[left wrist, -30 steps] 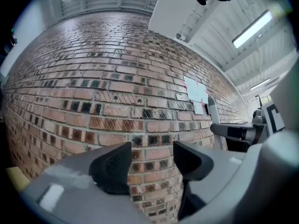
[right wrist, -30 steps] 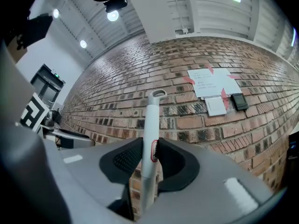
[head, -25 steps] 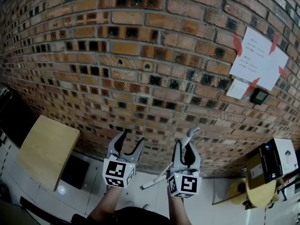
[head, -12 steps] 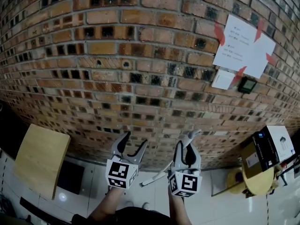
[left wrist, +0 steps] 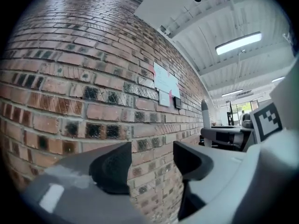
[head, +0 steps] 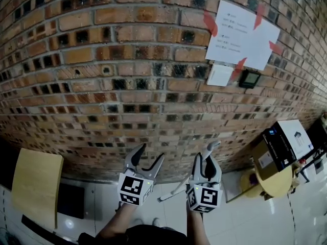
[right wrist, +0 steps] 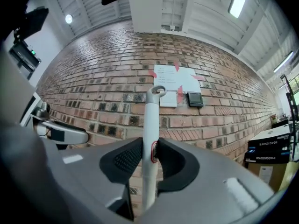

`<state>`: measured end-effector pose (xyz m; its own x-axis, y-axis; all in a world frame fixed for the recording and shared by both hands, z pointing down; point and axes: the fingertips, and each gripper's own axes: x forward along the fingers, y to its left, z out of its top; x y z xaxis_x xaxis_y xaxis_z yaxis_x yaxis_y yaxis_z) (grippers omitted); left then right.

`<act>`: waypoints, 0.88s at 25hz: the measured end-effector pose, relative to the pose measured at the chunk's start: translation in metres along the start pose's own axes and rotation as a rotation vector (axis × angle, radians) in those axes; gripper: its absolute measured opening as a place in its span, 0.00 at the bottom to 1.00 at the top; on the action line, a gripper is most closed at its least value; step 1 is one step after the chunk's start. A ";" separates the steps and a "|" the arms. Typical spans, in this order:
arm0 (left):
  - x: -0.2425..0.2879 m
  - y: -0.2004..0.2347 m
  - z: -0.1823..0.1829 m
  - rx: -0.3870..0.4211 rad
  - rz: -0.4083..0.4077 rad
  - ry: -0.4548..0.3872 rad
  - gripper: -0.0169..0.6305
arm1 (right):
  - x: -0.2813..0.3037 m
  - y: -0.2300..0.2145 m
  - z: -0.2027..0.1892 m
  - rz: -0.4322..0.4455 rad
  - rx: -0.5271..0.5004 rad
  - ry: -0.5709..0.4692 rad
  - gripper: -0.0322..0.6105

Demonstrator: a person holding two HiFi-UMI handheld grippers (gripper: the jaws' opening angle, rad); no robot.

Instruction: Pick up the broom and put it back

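Both grippers moved right along the brick wall, and the right gripper pinched the upright broom handle, while the left gripper beside it stayed spread and empty.

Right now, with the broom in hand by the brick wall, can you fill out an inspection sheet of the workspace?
Surface: white tiled floor, glossy, at the foot of the wall.
Job's things: white broom handle, upright; the broom's head can't be made out.
Clutter: cardboard box on what looks like a yellow round stand at right; wooden tabletop at left.
Grippers: right gripper shut on the broom handle; left gripper open, nothing between its jaws.
Cables: nothing seen.
Surroundings: brick wall, with taped paper sheets and a small black wall unit.
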<state>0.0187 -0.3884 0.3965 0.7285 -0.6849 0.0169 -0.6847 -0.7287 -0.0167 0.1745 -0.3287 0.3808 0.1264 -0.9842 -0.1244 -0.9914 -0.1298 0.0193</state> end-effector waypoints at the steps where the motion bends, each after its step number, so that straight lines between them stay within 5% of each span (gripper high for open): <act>1: 0.005 -0.007 -0.002 0.000 -0.021 0.003 0.46 | -0.002 -0.007 -0.002 -0.007 -0.001 0.005 0.22; 6: 0.029 -0.037 -0.010 -0.002 -0.119 0.018 0.46 | -0.021 -0.047 -0.020 0.010 0.010 0.031 0.22; 12: 0.054 -0.060 -0.024 -0.008 -0.195 0.045 0.46 | -0.056 -0.118 -0.055 -0.077 0.066 0.100 0.22; 22: 0.104 -0.089 -0.060 -0.025 -0.297 0.075 0.46 | -0.111 -0.180 -0.150 -0.139 0.043 0.289 0.21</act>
<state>0.1538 -0.3949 0.4602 0.8936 -0.4396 0.0907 -0.4433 -0.8960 0.0244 0.3439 -0.2144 0.5397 0.2593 -0.9517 0.1643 -0.9637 -0.2661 -0.0204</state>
